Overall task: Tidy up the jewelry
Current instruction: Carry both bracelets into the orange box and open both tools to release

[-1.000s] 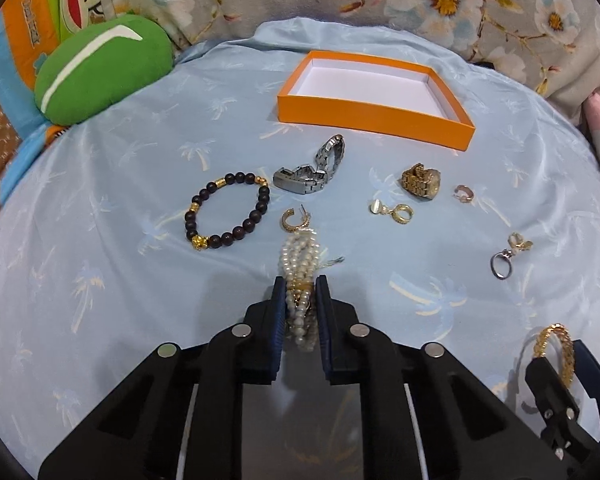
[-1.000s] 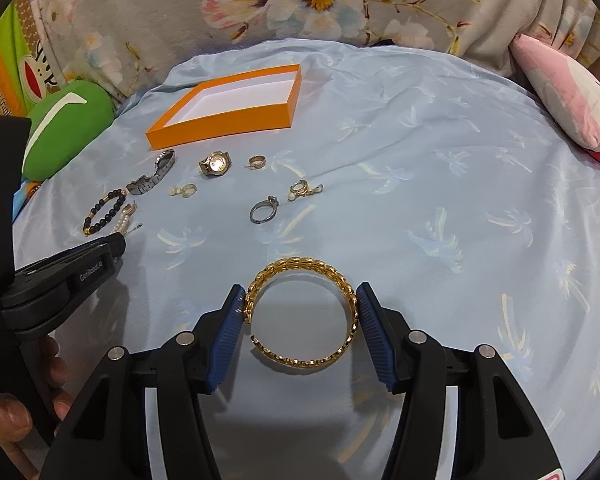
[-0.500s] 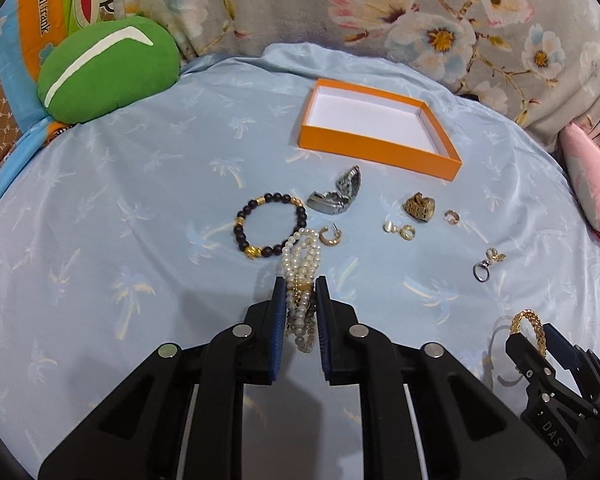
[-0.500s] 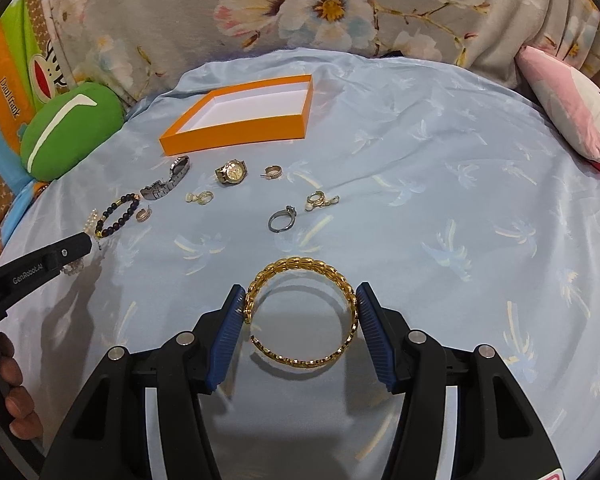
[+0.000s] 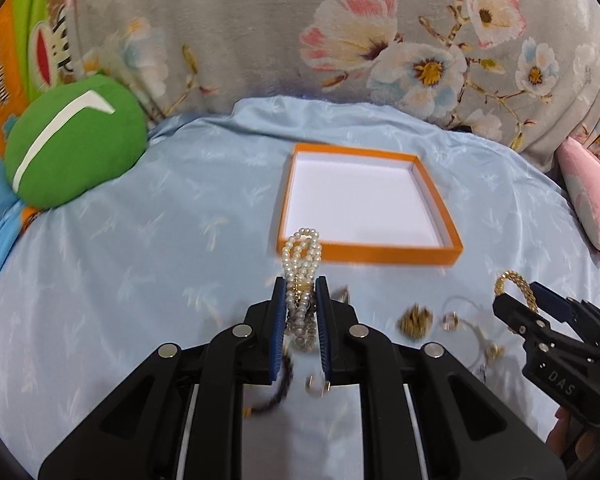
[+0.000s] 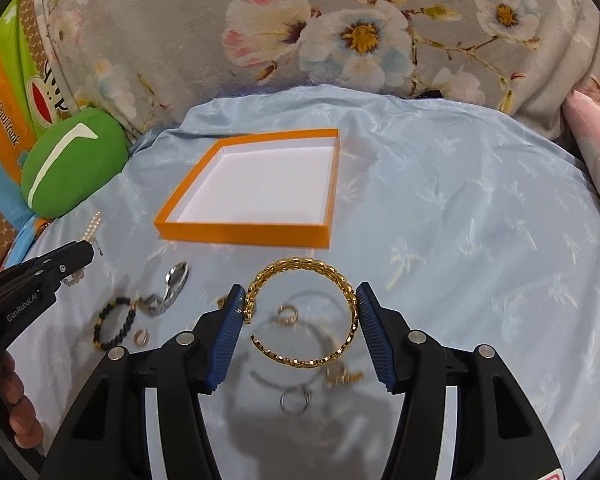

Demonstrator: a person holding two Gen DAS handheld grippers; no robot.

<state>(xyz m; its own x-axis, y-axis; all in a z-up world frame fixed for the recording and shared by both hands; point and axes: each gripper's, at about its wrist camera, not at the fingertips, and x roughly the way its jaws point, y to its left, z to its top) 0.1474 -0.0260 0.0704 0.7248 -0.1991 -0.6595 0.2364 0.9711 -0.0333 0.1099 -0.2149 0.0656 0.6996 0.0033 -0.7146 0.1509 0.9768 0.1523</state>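
The small pieces lying under and behind the fingers of the left gripper (image 5: 299, 292) are blurred and partly hidden, so they are hard to make out. Ahead of the fingertips the orange box (image 5: 388, 254) is seen open, with a green cushion (image 5: 74, 148) far to their left. Compared with the earlier frame, both grippers have been raised and brought nearer to the box: the pearl bracelet (image 5: 300, 264) is clamped between narrow left fingers, and the gold bangle (image 6: 300, 276) is held between the half-spread fingers of the right gripper (image 6: 300, 312).

Your left gripper (image 5: 300, 300): clamped on pearl bracelet (image 5: 301, 270).
Orange box (image 5: 384, 254): ahead of your fingertips, slightly right.
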